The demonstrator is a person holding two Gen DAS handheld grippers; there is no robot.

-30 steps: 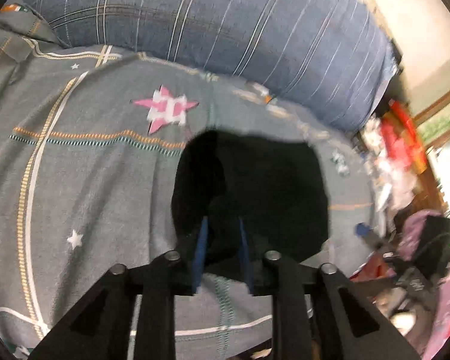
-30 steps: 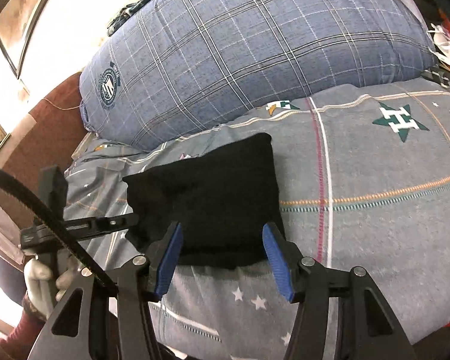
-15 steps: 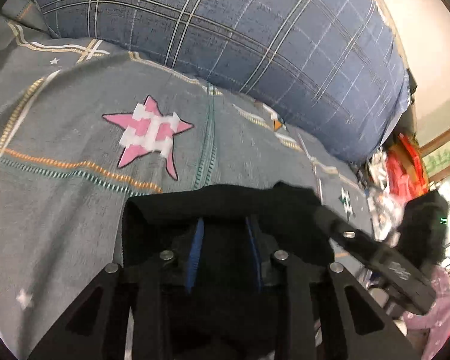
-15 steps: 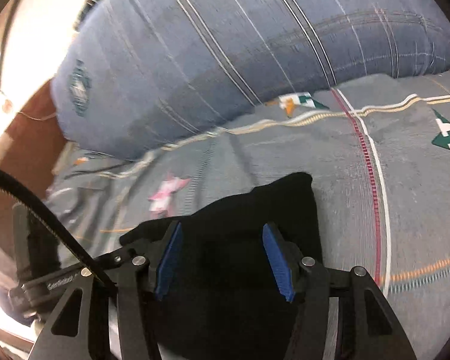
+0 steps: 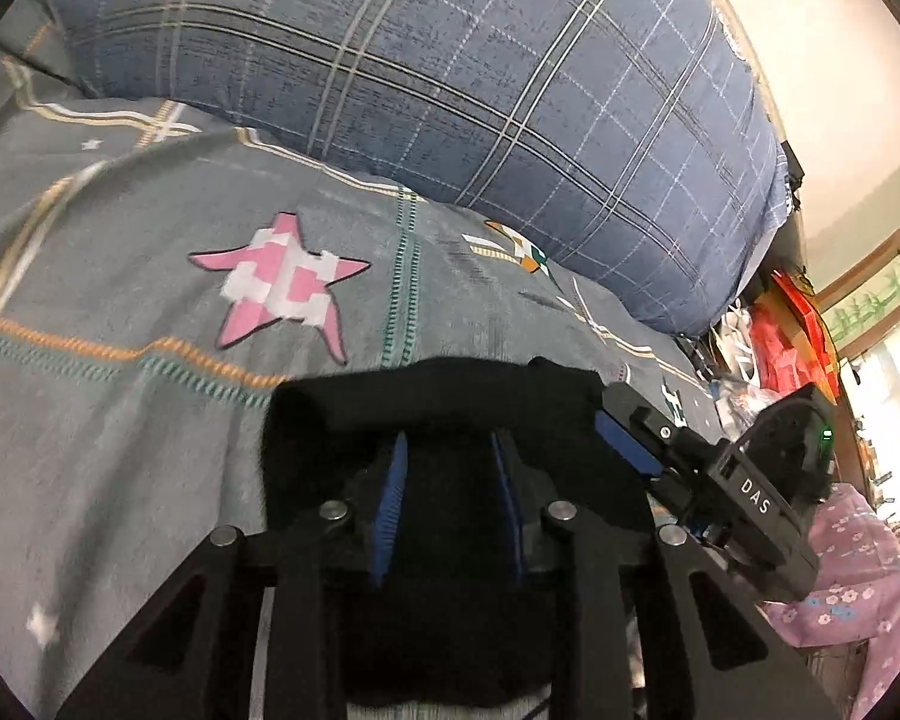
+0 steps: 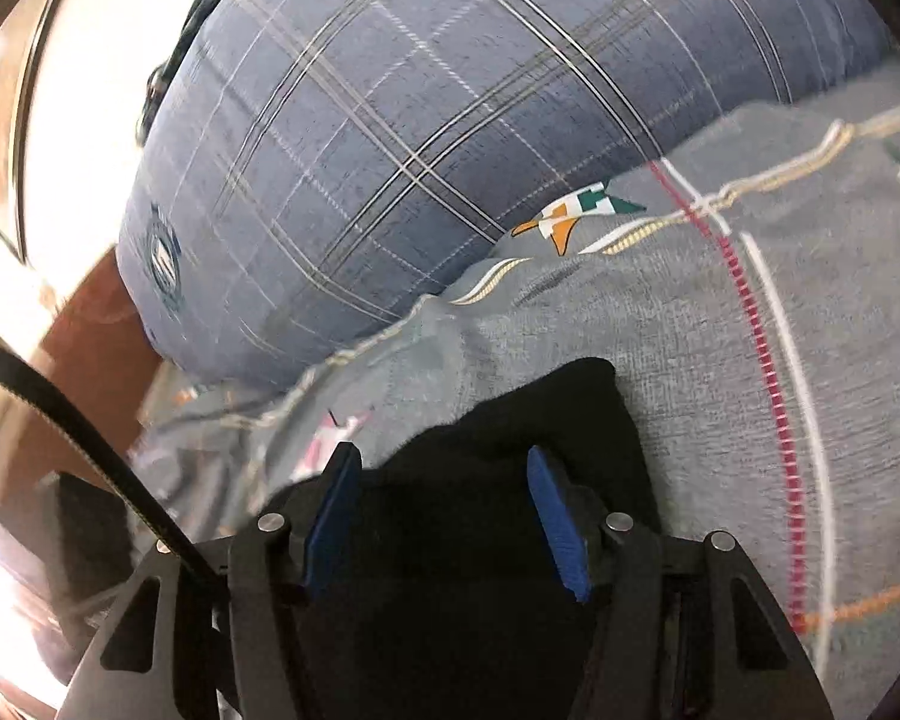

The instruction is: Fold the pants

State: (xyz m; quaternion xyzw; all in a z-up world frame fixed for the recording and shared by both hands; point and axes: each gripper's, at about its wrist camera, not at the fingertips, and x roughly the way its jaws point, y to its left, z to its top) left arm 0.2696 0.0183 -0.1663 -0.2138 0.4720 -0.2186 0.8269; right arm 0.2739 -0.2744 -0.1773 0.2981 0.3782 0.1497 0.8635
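The black pants (image 5: 438, 396) lie as a folded bundle on the grey star-print bedsheet (image 5: 120, 420). My left gripper (image 5: 447, 441) reaches over their near part, its blue pads standing narrow with black fabric pinched between them. My right gripper (image 6: 439, 453) hovers low over the same bundle (image 6: 570, 408), jaws wide open, with fabric below the pads and nothing pressed. In the left wrist view the right gripper (image 5: 630, 438) comes in from the right, one blue pad against the bundle's right edge. The near part of the pants is hidden under both gripper frames.
A big blue plaid duvet roll (image 5: 450, 90) runs along the far side of the bed (image 6: 420, 150). Red bags and clutter (image 5: 774, 330) and a pink floral cloth (image 5: 858, 570) lie beyond the bed's right edge. A brown headboard (image 6: 96, 348) stands at the left.
The left gripper brought the hanging pants down onto the sheet. The right gripper moved forward and down, from in front of the bundle to over it, close beside the left.
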